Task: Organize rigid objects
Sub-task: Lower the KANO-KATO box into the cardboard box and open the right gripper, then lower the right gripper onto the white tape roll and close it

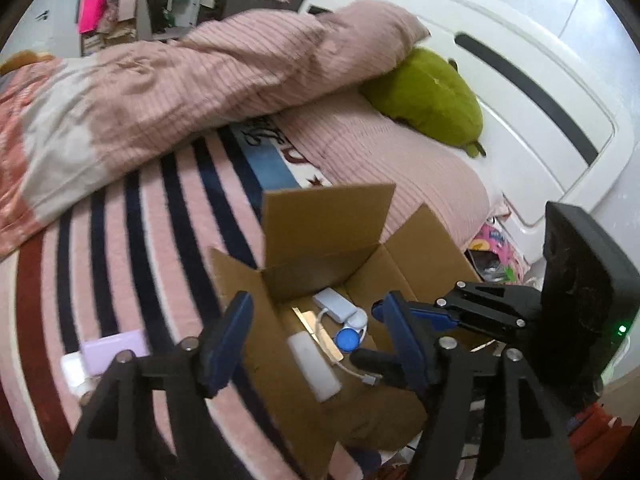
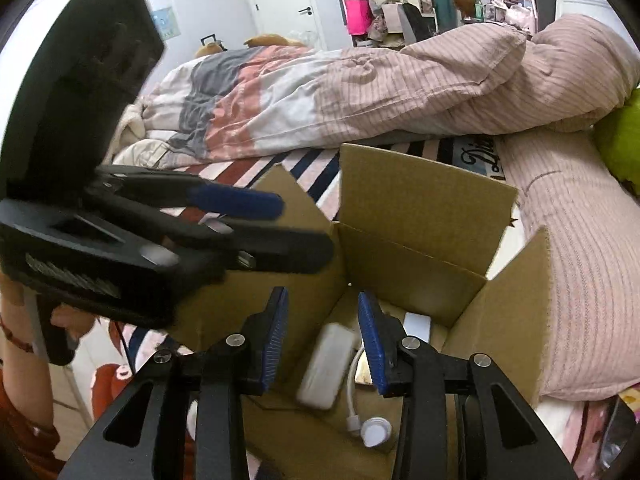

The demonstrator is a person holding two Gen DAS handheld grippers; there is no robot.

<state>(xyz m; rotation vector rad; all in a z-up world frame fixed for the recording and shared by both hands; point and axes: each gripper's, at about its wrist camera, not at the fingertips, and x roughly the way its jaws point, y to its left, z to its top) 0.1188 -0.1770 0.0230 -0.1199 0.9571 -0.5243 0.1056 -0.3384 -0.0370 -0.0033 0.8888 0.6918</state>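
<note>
An open cardboard box (image 1: 320, 220) (image 2: 424, 196) stands on the bed. Inside lie a white bar-shaped object (image 1: 314, 366) (image 2: 326, 366), a pale power bank (image 1: 334, 304), a white cable (image 1: 352, 370) (image 2: 353, 400), a blue cap (image 1: 346, 339) and a white round cap (image 2: 376, 432). My left gripper (image 1: 320, 344) is open and empty above the box's near-left side. My right gripper (image 2: 323, 340) is open and empty over the box interior; it shows in the left wrist view (image 1: 404, 316). A lilac flat case (image 1: 114, 350) lies on the blanket left of the box.
A crumpled pink duvet (image 1: 208, 76) lies across the bed behind the box. A green plush (image 1: 428, 100) rests by the white headboard (image 1: 520, 80). A striped blanket (image 1: 140, 248) covers the bed. A cluttered shelf (image 2: 384, 4) stands far back.
</note>
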